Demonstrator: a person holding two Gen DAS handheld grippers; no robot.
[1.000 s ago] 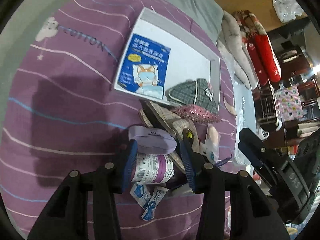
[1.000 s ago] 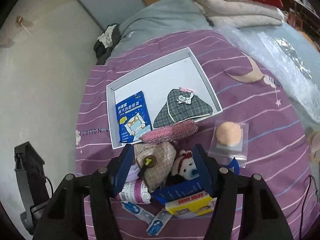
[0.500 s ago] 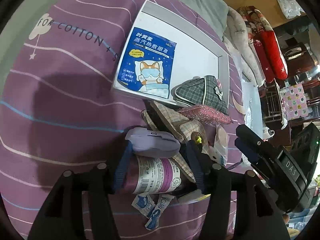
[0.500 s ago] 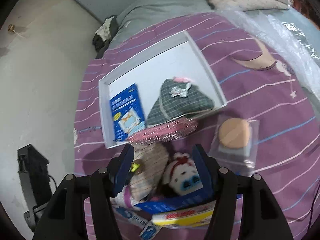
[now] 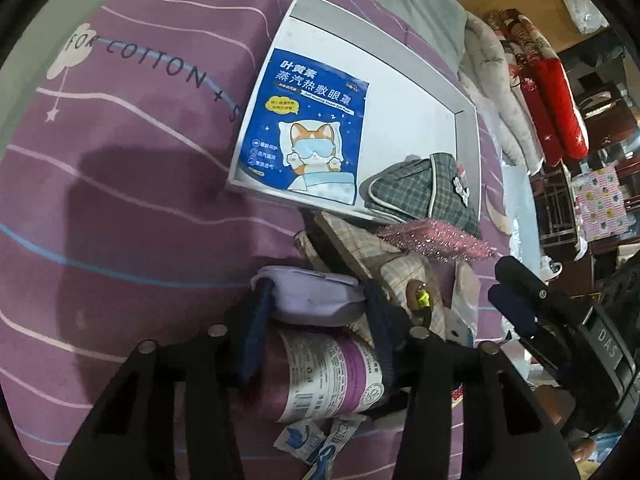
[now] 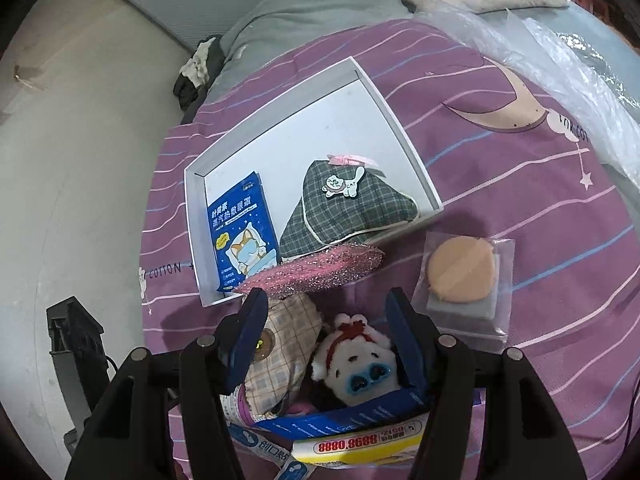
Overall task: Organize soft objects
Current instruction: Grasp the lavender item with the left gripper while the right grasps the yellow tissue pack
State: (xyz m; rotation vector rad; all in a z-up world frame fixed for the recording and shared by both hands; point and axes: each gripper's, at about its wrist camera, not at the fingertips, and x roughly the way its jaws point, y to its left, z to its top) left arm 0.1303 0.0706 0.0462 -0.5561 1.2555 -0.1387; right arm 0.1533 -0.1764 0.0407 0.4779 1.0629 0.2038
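Note:
A pile of small items lies on the purple bedspread in front of a white tray (image 5: pixel 468 128) (image 6: pixel 192 208). My left gripper (image 5: pixel 316 308) is closing, and its pads meet the two ends of a lilac pouch (image 5: pixel 316 296) that rests on a purple-and-white roll pack (image 5: pixel 332 380). My right gripper (image 6: pixel 326 332) (image 5: pixel 504 284) stands open over the pile. A beige checked pouch (image 6: pixel 284 344) and a white plush toy (image 6: pixel 356 364) with a red bow sit between its fingers. The tray holds a blue eye-mask packet (image 5: pixel 316 128) (image 6: pixel 244 236) and a green plaid pouch (image 5: pixel 420 192) (image 6: pixel 348 208).
A pink glitter piece (image 6: pixel 312 272) lies across the tray's near rim. A peach puff in a clear packet (image 6: pixel 460 272) sits to the right. A blue box (image 6: pixel 352 420), a yellow box (image 6: pixel 360 448) and plaster sachets (image 5: pixel 304 440) lie nearest me. Folded quilts are stacked beyond the bed.
The left gripper came down onto the pile; its jaws widened, then narrowed around the lilac pouch. The right gripper sank closer to the plush toy with its jaws unchanged.

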